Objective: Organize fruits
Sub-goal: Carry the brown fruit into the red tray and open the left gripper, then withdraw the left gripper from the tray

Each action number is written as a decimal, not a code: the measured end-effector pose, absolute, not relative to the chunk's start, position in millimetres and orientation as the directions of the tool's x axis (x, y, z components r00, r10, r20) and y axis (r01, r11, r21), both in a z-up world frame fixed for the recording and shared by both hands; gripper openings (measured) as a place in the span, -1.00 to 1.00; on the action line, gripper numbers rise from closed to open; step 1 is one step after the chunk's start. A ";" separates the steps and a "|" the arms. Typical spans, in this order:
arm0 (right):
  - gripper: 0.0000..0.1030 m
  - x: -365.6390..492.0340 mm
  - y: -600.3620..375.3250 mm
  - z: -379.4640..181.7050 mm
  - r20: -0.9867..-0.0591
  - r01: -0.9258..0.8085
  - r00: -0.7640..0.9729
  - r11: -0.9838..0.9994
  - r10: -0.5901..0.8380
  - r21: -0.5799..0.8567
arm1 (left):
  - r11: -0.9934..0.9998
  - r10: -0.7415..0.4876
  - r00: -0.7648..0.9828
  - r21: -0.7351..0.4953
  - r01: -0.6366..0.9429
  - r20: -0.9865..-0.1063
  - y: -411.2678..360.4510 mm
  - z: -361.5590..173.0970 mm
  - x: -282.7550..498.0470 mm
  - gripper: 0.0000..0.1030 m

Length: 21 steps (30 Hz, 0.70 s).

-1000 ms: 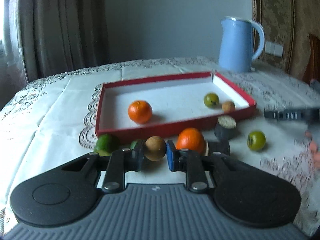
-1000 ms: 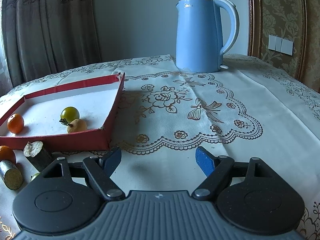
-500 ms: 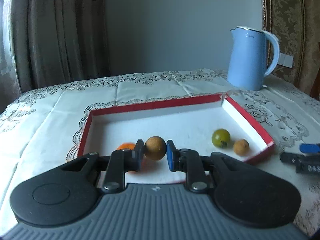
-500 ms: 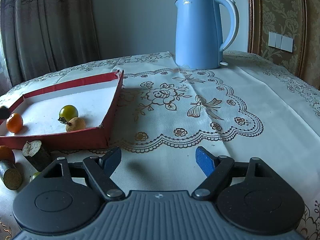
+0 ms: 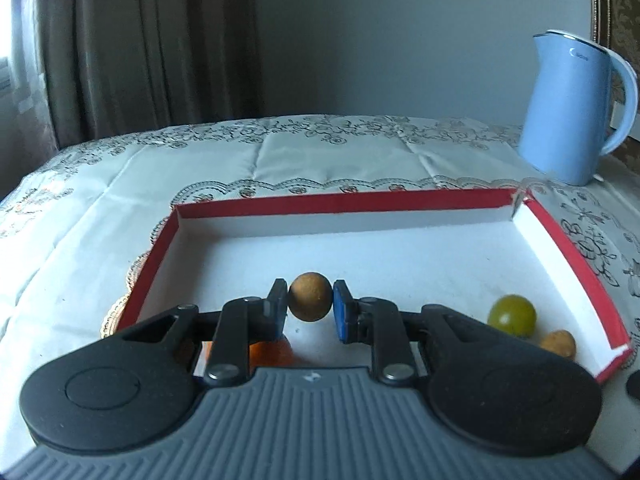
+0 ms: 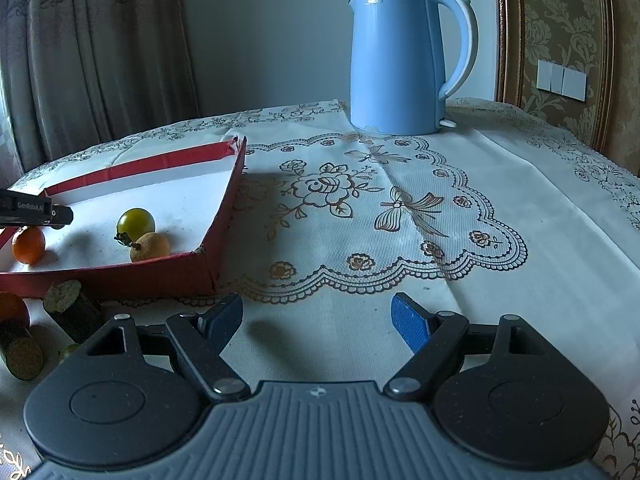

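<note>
Left gripper (image 5: 311, 307) clamped on brown fruit (image 5: 311, 297), hanging over the red tray (image 5: 568, 248) mid-floor; placing step; next: lower, open, avoid orange (image 6: 28, 244) beneath; right gripper (image 6: 318, 322) empty, fingers apart over tablecloth (image 6: 400, 216).

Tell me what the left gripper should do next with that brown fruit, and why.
Probably lower it a little and open the jaws. The left gripper holds the brown fruit over the red box's white floor, with the orange just beneath.
</note>
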State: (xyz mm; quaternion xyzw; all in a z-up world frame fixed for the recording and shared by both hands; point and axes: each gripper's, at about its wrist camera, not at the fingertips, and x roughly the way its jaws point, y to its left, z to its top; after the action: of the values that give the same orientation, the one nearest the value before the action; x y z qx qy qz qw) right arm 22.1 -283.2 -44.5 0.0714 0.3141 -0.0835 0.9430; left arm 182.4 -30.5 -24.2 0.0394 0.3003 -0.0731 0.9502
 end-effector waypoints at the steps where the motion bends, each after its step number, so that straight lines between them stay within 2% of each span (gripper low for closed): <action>1: 0.58 22.2 -283.0 -44.5 -0.605 0.202 0.788 0.976 -0.113 0.081 | 0.986 -0.115 0.809 0.031 0.162 -0.577 -30.4 -24.8 183.1 -0.58; 5: 0.58 22.4 -282.9 -44.5 -0.605 0.202 0.788 0.976 -0.113 0.082 | 0.985 -0.108 0.814 0.048 0.164 -0.570 -32.8 -26.3 182.8 -0.55; 7: 0.58 22.4 -282.9 -44.4 -0.605 0.202 0.788 0.976 -0.113 0.081 | 0.985 -0.113 0.814 0.045 0.169 -0.570 -33.4 -26.2 182.6 -0.46; 10: 0.58 22.3 -283.1 -44.4 -0.605 0.202 0.788 0.976 -0.112 0.082 | 0.984 -0.113 0.822 0.052 0.170 -0.559 -34.5 -24.6 179.2 -0.11; 12: 0.60 22.5 -283.0 -44.5 -0.606 0.201 0.788 0.976 -0.110 0.084 | 0.986 -0.097 0.830 0.063 0.157 -0.549 -34.1 -22.9 175.3 0.34; 13: 0.61 22.6 -282.9 -44.8 -0.606 0.200 0.788 0.976 -0.108 0.086 | 0.986 -0.095 0.832 0.062 0.153 -0.546 -32.9 -21.9 173.0 0.40; 17: 0.62 23.4 -283.0 -45.3 -0.607 0.200 0.788 0.976 -0.108 0.086 | 0.989 -0.104 0.838 0.036 0.146 -0.536 -21.2 -14.4 158.5 0.41; 21: 0.63 23.5 -282.8 -45.1 -0.608 0.198 0.787 0.976 -0.106 0.087 | 0.990 -0.092 0.861 0.045 0.132 -0.501 -6.0 -6.8 126.1 0.54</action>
State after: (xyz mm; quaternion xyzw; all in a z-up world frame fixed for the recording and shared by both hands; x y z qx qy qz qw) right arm 23.5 -282.8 -45.1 0.0733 0.3161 -0.0806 0.9425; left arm 126.1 -6.0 -6.8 0.0390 0.2575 -0.0582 0.9637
